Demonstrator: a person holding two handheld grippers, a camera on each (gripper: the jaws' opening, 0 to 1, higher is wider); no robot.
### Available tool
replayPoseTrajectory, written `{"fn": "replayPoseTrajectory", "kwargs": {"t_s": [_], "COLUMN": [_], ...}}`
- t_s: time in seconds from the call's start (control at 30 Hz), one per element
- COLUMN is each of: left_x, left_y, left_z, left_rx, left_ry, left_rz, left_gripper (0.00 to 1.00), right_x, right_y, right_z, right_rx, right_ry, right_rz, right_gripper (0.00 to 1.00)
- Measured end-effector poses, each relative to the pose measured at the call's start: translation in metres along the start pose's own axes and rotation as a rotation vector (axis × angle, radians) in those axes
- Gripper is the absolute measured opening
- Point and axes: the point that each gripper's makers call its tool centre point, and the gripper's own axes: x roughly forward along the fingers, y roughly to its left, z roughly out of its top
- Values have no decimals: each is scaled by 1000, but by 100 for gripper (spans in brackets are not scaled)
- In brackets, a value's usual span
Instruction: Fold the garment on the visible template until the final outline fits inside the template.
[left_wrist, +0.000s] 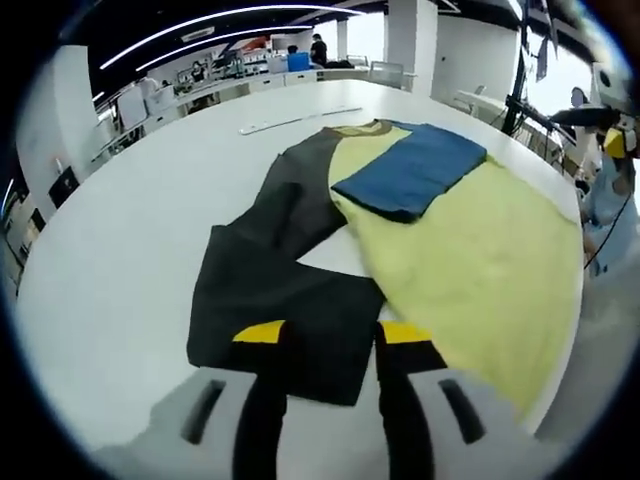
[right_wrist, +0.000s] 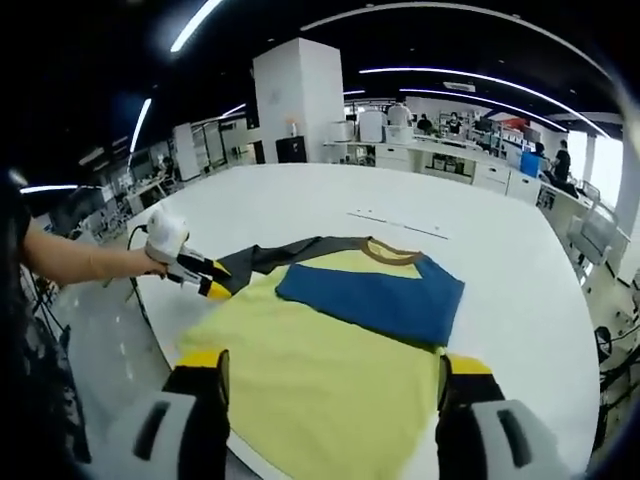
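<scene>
My work surface is a large white table (left_wrist: 120, 270) with a rounded edge, standing in an open office hall with white columns, rows of desks, and strip lights on a dark ceiling. The garment (right_wrist: 330, 390), a shirt with a yellow body, dark sleeves and a brown collar, lies flat on the table; its near hem runs close to the table edge in the right gripper view. One blue sleeve (right_wrist: 375, 295) is folded across the chest, just below the collar. In the left gripper view, a dark sleeve (left_wrist: 280, 300) spreads out flat on the table, with a white triangle of table showing between it and the yellow body. My left gripper (left_wrist: 330, 345) has its jaws apart, their yellow-marked tips over the dark sleeve cuff, holding nothing. My right gripper (right_wrist: 330, 375) has its jaws wide apart over the yellow hem, holding nothing. A thin pale strip (left_wrist: 300, 120) lies on the table beyond the collar.
</scene>
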Motion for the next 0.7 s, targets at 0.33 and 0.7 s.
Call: {"fn": "replayPoseTrajectory", "kwargs": {"t_s": [0.33, 0.7], "left_x": [-2, -34], "left_y": [3, 36], "left_z": [-2, 22], "left_rx": [-19, -82], "left_ry": [2, -134], "left_rz": [-32, 51], "left_gripper": [1, 1], "right_x": [-3, -11], "right_y": [8, 10], "right_z": [-19, -10], "right_rx": [-8, -46], "right_ry": [79, 51], "right_rz": [-7, -11], "right_gripper": [83, 90]}}
